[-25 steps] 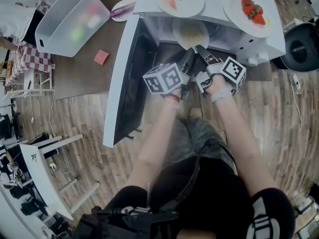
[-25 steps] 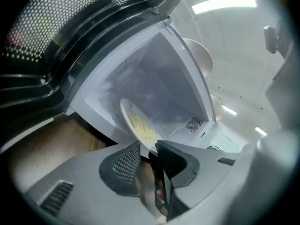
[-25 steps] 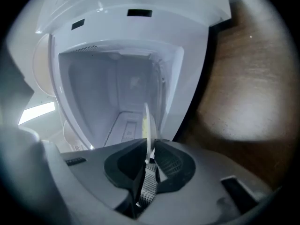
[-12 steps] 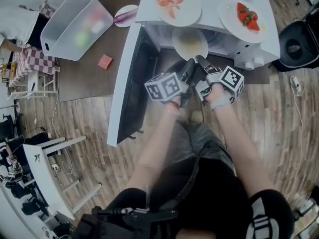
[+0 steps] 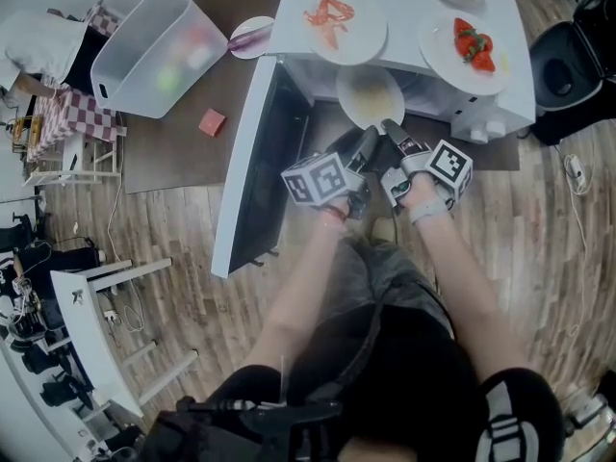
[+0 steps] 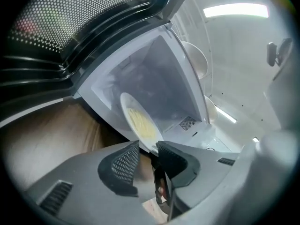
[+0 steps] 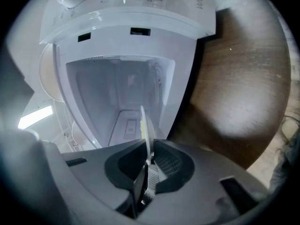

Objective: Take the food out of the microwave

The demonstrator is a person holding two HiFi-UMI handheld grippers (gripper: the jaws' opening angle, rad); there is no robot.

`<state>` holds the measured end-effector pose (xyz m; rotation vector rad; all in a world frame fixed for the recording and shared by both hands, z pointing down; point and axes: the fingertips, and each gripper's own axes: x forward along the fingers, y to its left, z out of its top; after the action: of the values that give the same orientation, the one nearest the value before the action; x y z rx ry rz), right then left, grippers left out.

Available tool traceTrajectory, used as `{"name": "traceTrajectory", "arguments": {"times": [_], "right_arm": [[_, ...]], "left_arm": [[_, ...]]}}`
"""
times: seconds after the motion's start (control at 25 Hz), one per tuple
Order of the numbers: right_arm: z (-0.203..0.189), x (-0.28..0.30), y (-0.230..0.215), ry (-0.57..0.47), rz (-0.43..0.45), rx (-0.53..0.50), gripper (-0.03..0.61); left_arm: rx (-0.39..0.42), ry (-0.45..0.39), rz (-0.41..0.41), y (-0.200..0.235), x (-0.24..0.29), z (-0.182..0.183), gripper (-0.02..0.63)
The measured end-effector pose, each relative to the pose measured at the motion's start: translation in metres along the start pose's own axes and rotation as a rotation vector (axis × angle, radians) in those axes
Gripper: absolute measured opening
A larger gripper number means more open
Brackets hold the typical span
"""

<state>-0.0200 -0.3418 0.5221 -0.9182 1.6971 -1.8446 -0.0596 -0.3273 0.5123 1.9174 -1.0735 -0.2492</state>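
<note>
Test room staged as a kitchen corner: a microwave [image 5: 404,12] is standing open on a brown bench [image 5: 183,152], while white equipment stands [image 5: 82,306] and loose cables [image 5: 122,320] are lying across the plank floor [image 5: 539,229].

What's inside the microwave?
A white plate of yellowish food is at the front of the microwave. The right gripper, whose jaws have just been closing, pinches its near rim. The walls look bare. What lies under the plate is hidden.
</note>
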Motion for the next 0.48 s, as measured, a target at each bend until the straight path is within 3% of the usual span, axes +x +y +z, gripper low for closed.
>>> {"name": "traceTrajectory", "arguments": {"times": [0.48], "right_arm": [[-0.018,-0.013,-0.002,0.039,0.002,-0.067,0.046]], "left_arm": [[0.03,-0.008,0.044,-0.001,-0.021,-0.015,0.126]]}}
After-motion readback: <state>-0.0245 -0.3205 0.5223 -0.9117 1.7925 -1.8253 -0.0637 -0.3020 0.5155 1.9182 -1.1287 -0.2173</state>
